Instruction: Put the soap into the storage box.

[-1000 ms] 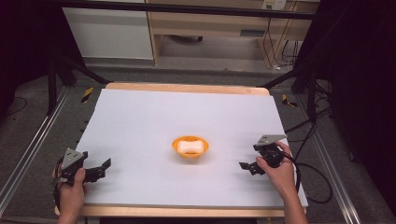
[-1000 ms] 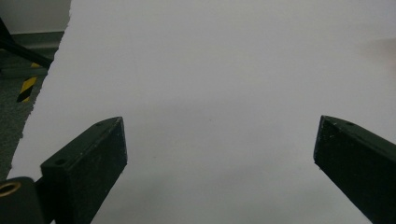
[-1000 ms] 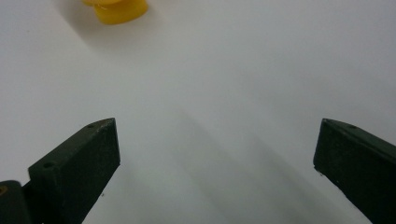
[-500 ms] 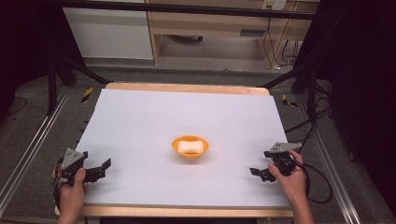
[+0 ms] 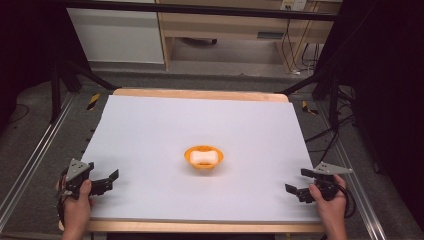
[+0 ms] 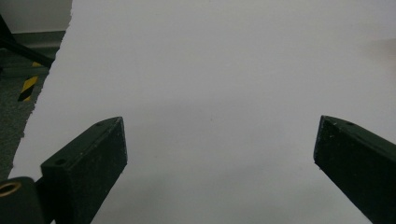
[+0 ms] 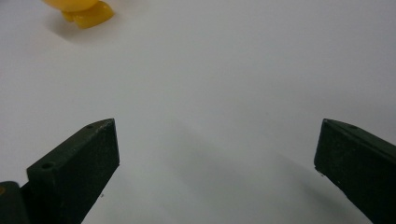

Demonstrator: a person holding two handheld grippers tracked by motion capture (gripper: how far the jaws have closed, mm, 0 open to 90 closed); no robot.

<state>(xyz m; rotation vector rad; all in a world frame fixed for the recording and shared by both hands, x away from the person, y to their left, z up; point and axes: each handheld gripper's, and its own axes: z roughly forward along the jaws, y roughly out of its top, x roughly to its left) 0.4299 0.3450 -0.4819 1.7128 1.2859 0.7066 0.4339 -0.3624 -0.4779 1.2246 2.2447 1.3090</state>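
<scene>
Orange bowl (image 5: 203, 157) with a white block (image 5: 203, 157) in it sits mid-table, slightly toward the near side of the white table (image 5: 200, 120), bare surface all around it out to every edge. Left gripper (image 5: 106, 181) is at the near-left corner just inside the left edge, jaws spread apart with nothing between; right gripper (image 5: 299, 186) is at the near-right corner close to the right edge, jaws also apart and holding nothing. Both well apart from the bowl, wide free lane between them along the near edge
</scene>
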